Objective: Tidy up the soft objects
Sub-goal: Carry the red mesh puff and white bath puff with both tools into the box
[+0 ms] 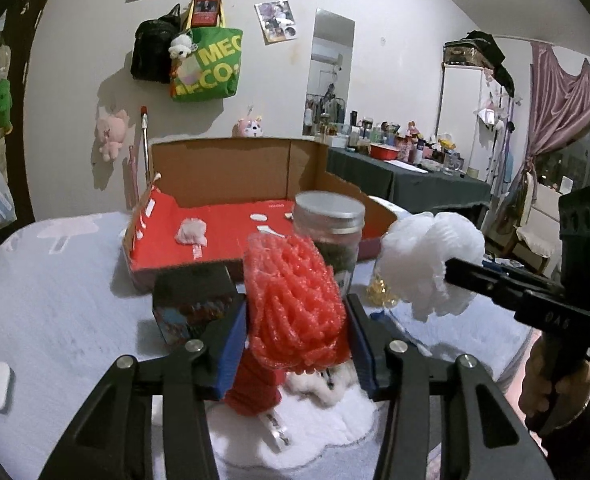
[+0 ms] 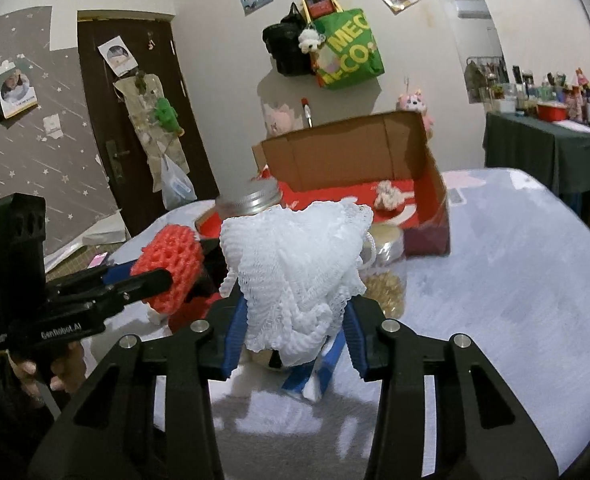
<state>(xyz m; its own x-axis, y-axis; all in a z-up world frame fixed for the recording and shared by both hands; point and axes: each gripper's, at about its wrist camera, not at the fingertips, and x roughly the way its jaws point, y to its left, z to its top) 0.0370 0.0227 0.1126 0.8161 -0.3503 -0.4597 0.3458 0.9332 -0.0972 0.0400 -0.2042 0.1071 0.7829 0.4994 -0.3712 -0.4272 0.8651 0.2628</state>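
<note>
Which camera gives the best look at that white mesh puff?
The right wrist view: the white mesh puff fills the centre, pinched between the right gripper's blue pads. The left wrist view shows it smaller, off to the right.

Two foam nets: one red (image 1: 295,304), one white (image 1: 431,256), both nearer than the box (image 1: 231,168); one cardboard box; one lidded jar (image 1: 329,232) just in front of it; two small soft pieces inside it (a pale bundle (image 1: 191,232) and a knotted one (image 2: 387,194)); three bags (image 1: 207,64) on the wall above it.
</note>
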